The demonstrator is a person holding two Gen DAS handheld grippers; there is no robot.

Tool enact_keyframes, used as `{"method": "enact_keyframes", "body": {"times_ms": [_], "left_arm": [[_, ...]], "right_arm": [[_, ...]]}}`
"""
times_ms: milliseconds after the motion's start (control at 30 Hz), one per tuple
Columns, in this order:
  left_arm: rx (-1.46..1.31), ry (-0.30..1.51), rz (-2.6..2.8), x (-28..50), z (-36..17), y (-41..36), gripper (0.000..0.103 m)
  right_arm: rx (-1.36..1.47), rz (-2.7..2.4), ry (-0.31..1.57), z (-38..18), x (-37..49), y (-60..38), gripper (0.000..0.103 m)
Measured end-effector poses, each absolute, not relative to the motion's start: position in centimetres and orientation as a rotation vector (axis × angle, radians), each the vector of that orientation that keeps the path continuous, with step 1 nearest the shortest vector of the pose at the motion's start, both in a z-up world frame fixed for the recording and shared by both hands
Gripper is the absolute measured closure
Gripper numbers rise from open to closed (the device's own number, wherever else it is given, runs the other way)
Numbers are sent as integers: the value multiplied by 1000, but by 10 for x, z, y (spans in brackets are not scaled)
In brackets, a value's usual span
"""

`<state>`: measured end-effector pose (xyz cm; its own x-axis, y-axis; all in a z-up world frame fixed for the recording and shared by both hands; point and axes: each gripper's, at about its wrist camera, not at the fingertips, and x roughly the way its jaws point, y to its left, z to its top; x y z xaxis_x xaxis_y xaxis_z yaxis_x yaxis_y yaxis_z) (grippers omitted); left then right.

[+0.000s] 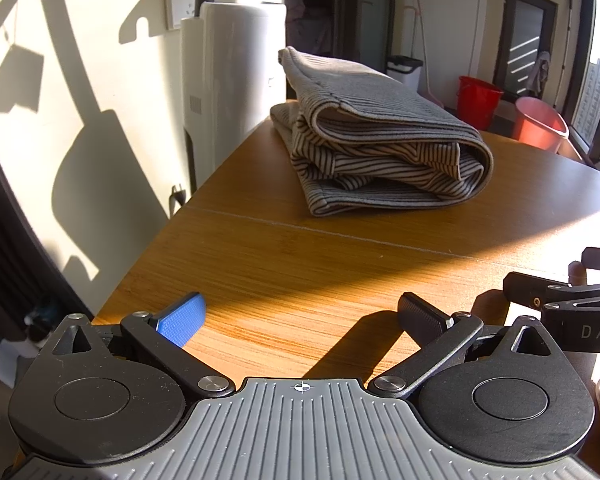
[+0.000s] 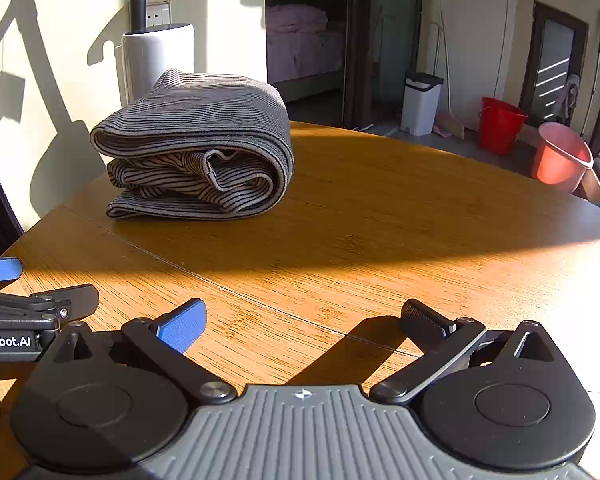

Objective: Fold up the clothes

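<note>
On the far half of the wooden table, past a thin seam in the boards, we see the striped garment lying folded into a thick bundle, its layered edges facing us and its top flap rising toward the back. From the left wrist view, we find the left gripper low over the near part of the table, its jaws spread wide with bare wood between the blue pad and the black pad; it grips nothing and sits well apart from the garment. At the right edge of this view part of the right gripper shows, too cut off here to judge its jaws. Behind the table stand a white cylindrical appliance against the sunlit wall, a white bin, a red bucket and a pink bucket.

From the right wrist view, we see the striped garment at the far left of the wooden table, folded over itself with its rounded fold to the right. The right gripper hovers over the near table, jaws spread wide and pinching nothing, well apart from the garment. The left gripper juts in from the left edge, just beside it. Beyond, we make out the white cylindrical appliance, a doorway to a room with a pink-covered bed, the white bin, the red bucket and the pink bucket.
</note>
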<state>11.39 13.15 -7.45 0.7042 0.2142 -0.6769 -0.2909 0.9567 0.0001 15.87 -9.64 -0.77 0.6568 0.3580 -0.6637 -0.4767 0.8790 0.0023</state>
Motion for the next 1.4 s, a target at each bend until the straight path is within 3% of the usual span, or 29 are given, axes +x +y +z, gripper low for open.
{"method": "enact_keyframes", "body": {"times_ms": [1400], "left_arm": [[-109, 733, 283, 116, -74, 135, 0]], "right_arm": [[-161, 432, 708, -8, 153, -95, 0]]}}
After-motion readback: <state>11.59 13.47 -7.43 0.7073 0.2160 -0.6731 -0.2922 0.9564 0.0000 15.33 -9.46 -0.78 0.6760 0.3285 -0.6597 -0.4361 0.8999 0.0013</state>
